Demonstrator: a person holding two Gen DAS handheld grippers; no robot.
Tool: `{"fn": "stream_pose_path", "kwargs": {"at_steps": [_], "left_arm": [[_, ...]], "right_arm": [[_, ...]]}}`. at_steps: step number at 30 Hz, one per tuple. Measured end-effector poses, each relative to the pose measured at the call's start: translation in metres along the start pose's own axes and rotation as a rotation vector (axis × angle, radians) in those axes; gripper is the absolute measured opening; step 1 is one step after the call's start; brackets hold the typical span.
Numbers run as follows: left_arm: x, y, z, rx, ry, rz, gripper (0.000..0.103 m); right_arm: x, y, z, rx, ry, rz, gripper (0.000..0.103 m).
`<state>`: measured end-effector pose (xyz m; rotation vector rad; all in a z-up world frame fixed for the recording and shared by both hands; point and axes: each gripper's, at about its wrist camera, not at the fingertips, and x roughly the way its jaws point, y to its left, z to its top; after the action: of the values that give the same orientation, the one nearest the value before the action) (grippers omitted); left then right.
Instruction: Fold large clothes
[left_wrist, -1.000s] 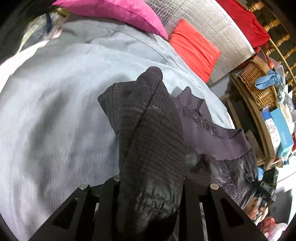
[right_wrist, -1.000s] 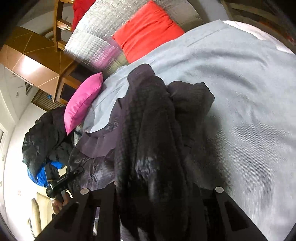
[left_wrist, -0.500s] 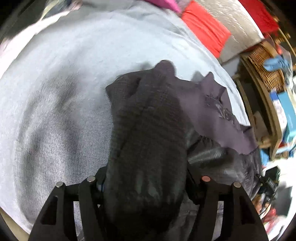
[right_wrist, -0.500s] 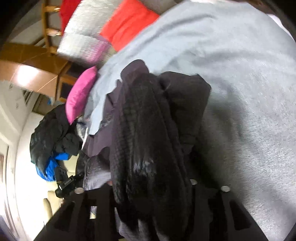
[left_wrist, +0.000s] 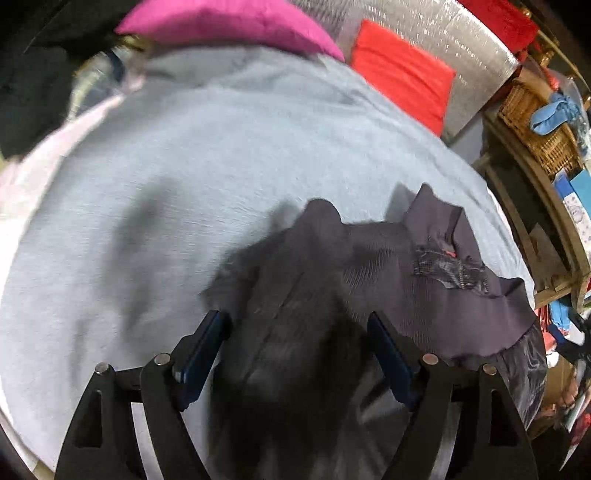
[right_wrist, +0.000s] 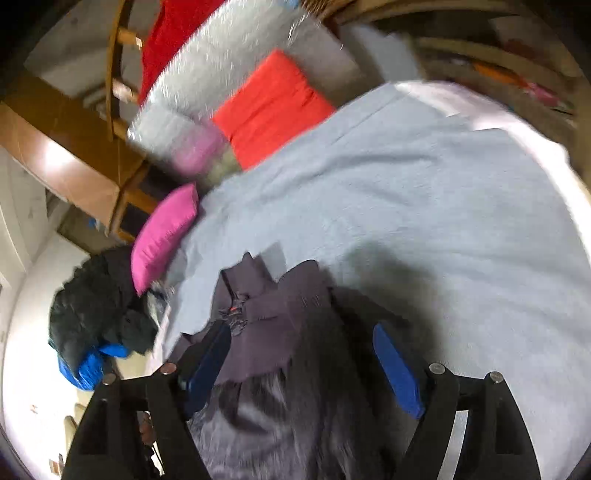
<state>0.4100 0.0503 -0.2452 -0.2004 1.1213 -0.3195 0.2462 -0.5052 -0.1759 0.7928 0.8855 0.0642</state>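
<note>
A dark purple-grey garment (left_wrist: 369, 280) lies bunched on the light blue bed sheet (left_wrist: 184, 184), with its ribbed hem and a small label facing up. My left gripper (left_wrist: 297, 354) is open, its jaws spread on either side of the fabric. In the right wrist view the same garment (right_wrist: 280, 332) lies between the spread blue pads of my right gripper (right_wrist: 301, 365), which is open too. Neither gripper holds the cloth.
A pink pillow (left_wrist: 229, 22) and a red cushion (left_wrist: 402, 70) lie at the head of the bed. A wicker basket (left_wrist: 535, 122) and shelves stand to the right. A pile of black and blue clothes (right_wrist: 96, 325) lies beyond the bed's left edge.
Both grippers were shut on the raised garment a second ago. They have opened and the garment has dropped flat onto the sheet.
</note>
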Motion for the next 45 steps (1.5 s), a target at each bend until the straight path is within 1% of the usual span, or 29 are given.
{"fn": "stream_pose_path", "kwargs": {"at_steps": [2,3,4,5,6,7,9,11,13,15,17,18,20,21,22,24,25,26,27,28,29,31,33,35,38,40,41,42,45], "left_arm": [[0.015,0.002,0.005,-0.016,0.016,0.043,0.069],[0.018,0.000,0.006,-0.025,0.020,0.046,0.065],[0.020,0.002,0.008,-0.043,0.019,0.035,0.057],[0.022,0.002,0.011,-0.056,0.015,0.022,0.050],[0.020,0.003,0.013,-0.061,0.007,0.007,0.047],[0.020,0.002,0.015,-0.053,-0.002,0.003,0.042],[0.018,0.000,0.020,-0.056,-0.025,-0.002,0.034],[0.011,-0.005,0.025,-0.047,-0.061,-0.013,0.029],[0.000,-0.010,0.031,-0.033,-0.116,-0.015,0.026],[-0.003,-0.010,0.034,-0.022,-0.166,-0.013,0.026],[0.008,-0.006,0.037,-0.037,-0.165,-0.007,0.026],[0.018,-0.003,0.037,-0.042,-0.143,0.015,0.026],[0.041,-0.004,0.035,-0.035,-0.111,0.059,0.038],[0.043,-0.003,0.034,-0.036,-0.111,0.057,0.038],[0.039,-0.004,0.034,-0.035,-0.118,0.052,0.041],[0.026,-0.007,0.031,-0.033,-0.136,0.052,0.052],[0.016,-0.010,0.027,-0.028,-0.151,0.057,0.064],[0.003,-0.015,0.021,-0.014,-0.176,0.078,0.068],[-0.007,-0.020,0.015,0.006,-0.206,0.097,0.068],[-0.021,-0.027,0.007,0.046,-0.252,0.127,0.070],[-0.038,-0.037,-0.007,0.101,-0.306,0.171,0.078],[-0.059,-0.051,-0.029,0.175,-0.382,0.257,0.087],[-0.074,-0.065,-0.050,0.233,-0.447,0.332,0.087],[-0.078,-0.072,-0.072,0.250,-0.463,0.354,0.087],[-0.068,-0.082,-0.098,0.249,-0.423,0.354,0.087],[-0.050,-0.083,-0.108,0.244,-0.348,0.355,0.087],[-0.034,-0.082,-0.113,0.248,-0.296,0.357,0.087],[-0.024,-0.081,-0.115,0.244,-0.267,0.368,0.087],[-0.035,-0.084,-0.118,0.227,-0.293,0.360,0.087]], "right_arm": [[0.040,0.004,0.010,0.001,0.086,-0.058,0.082],[0.067,0.004,0.012,-0.006,0.136,-0.123,0.082],[0.084,0.004,0.012,-0.012,0.162,-0.155,0.081],[0.098,0.001,0.010,-0.011,0.188,-0.178,0.065],[0.107,0.000,0.007,-0.013,0.206,-0.202,0.038],[0.109,0.003,0.006,-0.023,0.202,-0.233,0.037],[0.096,0.017,0.010,-0.057,0.130,-0.228,0.027],[0.081,0.034,0.018,-0.098,0.042,-0.200,0.025],[0.067,0.057,0.024,-0.176,-0.079,-0.215,0.025],[0.071,0.070,0.024,-0.230,-0.128,-0.234,0.025],[0.089,0.066,0.025,-0.227,-0.133,-0.276,0.025],[0.105,0.058,0.026,-0.222,-0.121,-0.313,0.025],[0.131,0.033,0.025,-0.194,-0.072,-0.371,0.025],[0.148,0.018,0.022,-0.154,-0.006,-0.380,0.025],[0.151,0.013,0.023,-0.137,0.010,-0.373,0.025],[0.137,0.012,0.022,-0.107,-0.025,-0.321,0.028],[0.123,0.014,0.020,-0.095,-0.047,-0.286,0.032],[0.111,0.015,0.017,-0.082,-0.064,-0.279,0.044],[0.095,0.015,0.012,-0.068,-0.088,-0.289,0.069],[0.080,0.016,0.005,-0.062,-0.127,-0.302,0.077],[0.060,0.021,-0.003,-0.077,-0.184,-0.314,0.078],[0.032,0.037,-0.022,-0.152,-0.247,-0.337,0.078],[0.006,0.052,-0.052,-0.222,-0.309,-0.352,0.078],[-0.006,0.065,-0.086,-0.296,-0.297,-0.338,0.078],[-0.009,0.074,-0.128,-0.355,-0.244,-0.327,0.077],[0.014,0.067,-0.148,-0.338,-0.126,-0.352,0.076],[0.031,0.057,-0.156,-0.329,-0.055,-0.392,0.077],[0.041,0.054,-0.162,-0.361,-0.046,-0.425,0.077],[0.032,0.069,-0.163,-0.404,-0.055,-0.460,0.077]]}}
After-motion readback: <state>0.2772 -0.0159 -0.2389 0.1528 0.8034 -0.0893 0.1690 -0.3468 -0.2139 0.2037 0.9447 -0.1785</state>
